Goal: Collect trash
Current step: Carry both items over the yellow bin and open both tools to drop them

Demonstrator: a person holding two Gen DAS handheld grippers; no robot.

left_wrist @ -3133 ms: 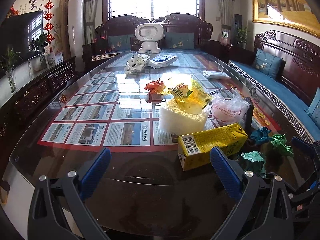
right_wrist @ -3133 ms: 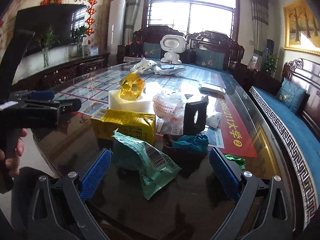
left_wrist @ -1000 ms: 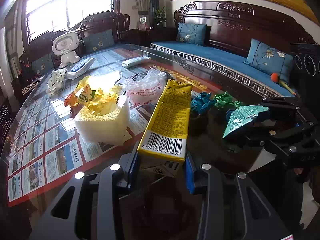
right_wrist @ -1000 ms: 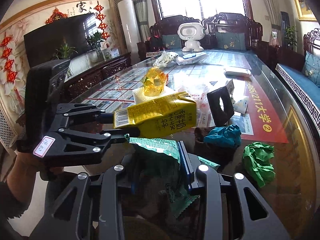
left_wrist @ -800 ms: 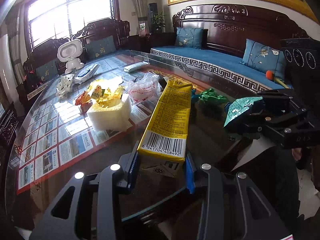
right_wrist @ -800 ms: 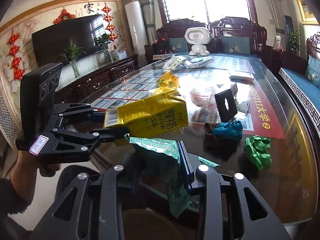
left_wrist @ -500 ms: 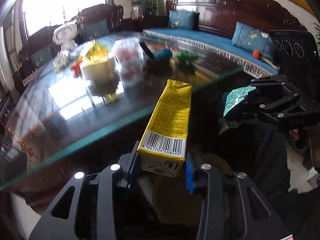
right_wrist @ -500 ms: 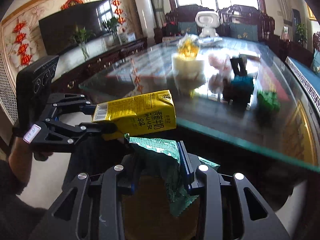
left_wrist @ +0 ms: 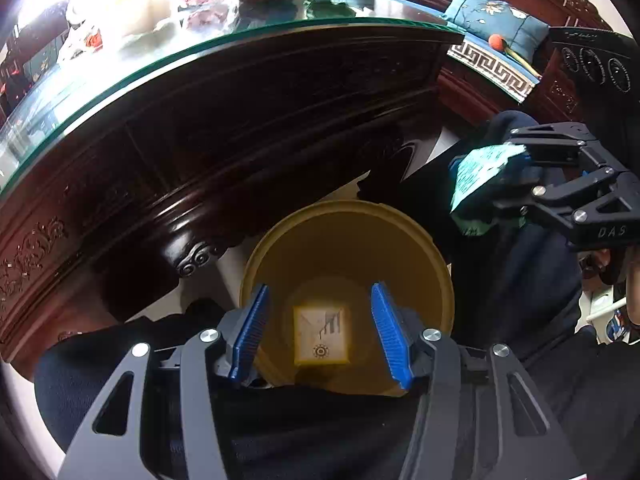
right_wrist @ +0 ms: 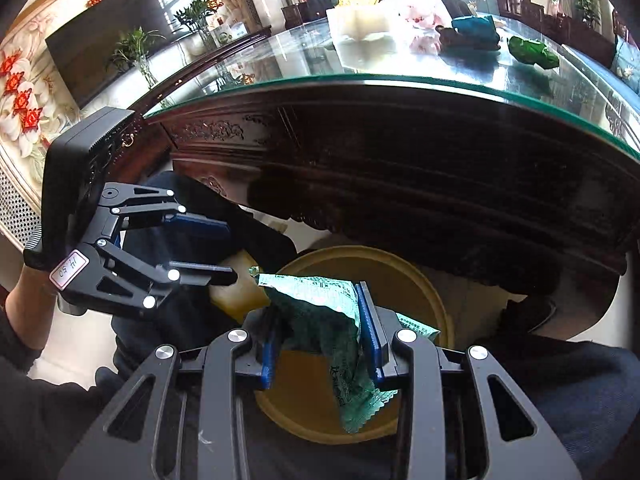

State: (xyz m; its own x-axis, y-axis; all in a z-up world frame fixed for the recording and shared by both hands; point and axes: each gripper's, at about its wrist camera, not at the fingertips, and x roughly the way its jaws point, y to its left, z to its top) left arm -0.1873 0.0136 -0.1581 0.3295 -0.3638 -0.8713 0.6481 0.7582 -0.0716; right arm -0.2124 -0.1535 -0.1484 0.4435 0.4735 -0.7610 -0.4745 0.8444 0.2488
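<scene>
Two pieces of trash are at the drop-off step. First, the yellow cardboard drink carton lies end-on at the bottom of the round yellow plastic bin on the floor, straight below our left gripper. That gripper's blue pads have just been opening; they stand apart with nothing between them, so the carton is released. Second, the crinkled green foil wrapper is clenched between the pads of our right gripper, its loose end hanging over the bin's mouth.

We judge the next move to be parting the right gripper's pads so the wrapper falls inside; the wrapper sits near the bin's near rim, so a slight push forward may help it clear the edge.

Farther out, the glass tabletop on its dark carved wooden frame carries more trash: a white foam block, a teal crumpled wad and a green crumpled wad.
</scene>
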